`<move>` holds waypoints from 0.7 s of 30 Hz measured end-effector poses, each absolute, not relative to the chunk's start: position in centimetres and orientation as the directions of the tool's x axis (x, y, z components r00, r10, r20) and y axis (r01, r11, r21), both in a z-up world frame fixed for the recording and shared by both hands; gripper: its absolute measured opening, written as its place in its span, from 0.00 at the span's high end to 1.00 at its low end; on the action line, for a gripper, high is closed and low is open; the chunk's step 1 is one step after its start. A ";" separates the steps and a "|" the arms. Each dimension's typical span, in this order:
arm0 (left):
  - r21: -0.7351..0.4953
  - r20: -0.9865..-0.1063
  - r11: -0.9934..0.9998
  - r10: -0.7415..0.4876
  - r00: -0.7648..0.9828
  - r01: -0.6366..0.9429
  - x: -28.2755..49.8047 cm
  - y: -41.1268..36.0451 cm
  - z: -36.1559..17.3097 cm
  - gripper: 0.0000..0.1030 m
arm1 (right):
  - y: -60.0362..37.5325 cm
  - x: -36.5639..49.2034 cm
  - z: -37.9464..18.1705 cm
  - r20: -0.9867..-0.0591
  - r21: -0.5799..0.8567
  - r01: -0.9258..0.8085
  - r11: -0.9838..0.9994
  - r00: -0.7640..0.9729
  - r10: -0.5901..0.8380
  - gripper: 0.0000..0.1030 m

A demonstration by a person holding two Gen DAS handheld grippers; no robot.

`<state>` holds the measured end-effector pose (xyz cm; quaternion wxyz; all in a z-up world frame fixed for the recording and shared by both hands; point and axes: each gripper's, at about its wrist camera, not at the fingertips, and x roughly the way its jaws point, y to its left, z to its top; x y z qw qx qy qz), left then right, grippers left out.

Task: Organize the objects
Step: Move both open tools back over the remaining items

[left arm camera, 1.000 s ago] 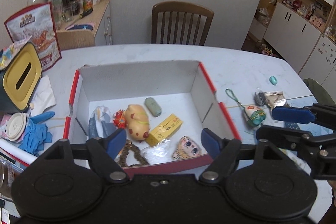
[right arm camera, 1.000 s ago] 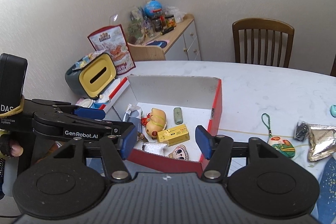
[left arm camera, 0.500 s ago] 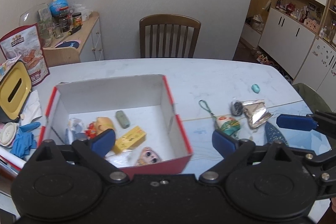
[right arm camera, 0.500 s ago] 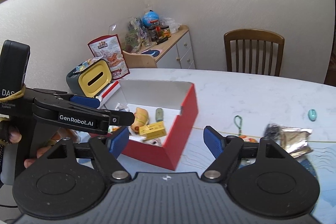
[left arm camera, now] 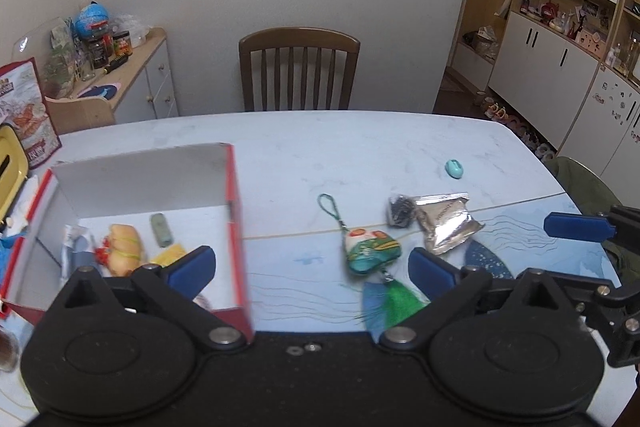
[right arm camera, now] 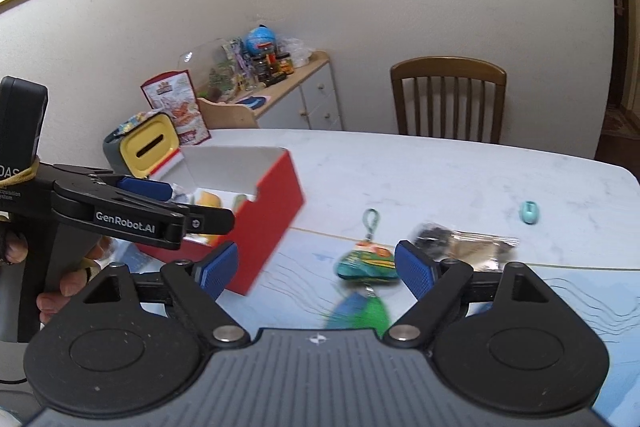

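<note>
A wooden chair (left arm camera: 299,69) stands behind the table (left arm camera: 360,139), beside a cluttered sideboard (left arm camera: 140,75).

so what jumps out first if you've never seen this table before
The red box on the table's left side, open and already holding small toys. Right of it, loose on the tabletop, lie a green charm with a tassel, a silver foil packet and a small teal piece farther back. Both tools hang open above them.

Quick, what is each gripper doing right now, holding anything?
Left gripper: open, holding nothing.
Right gripper: open, holding nothing; the tasselled charm lies on the table beyond it.
</note>
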<state>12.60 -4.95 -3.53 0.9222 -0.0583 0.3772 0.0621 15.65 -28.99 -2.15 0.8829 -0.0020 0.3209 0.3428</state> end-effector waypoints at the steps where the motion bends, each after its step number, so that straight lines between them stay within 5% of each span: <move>1: -0.060 -0.705 0.985 0.072 0.706 -0.161 12.8 -5.4 -3.8 0.01 | -29.7 15.9 -2.4 -0.571 0.212 -0.605 0.767 0.560 0.600 0.17; 21: -0.016 -0.774 0.980 0.112 0.623 -0.196 21.7 -9.4 -9.9 0.01 | -35.4 25.8 -8.1 -0.668 0.151 -0.549 0.822 0.556 0.494 0.17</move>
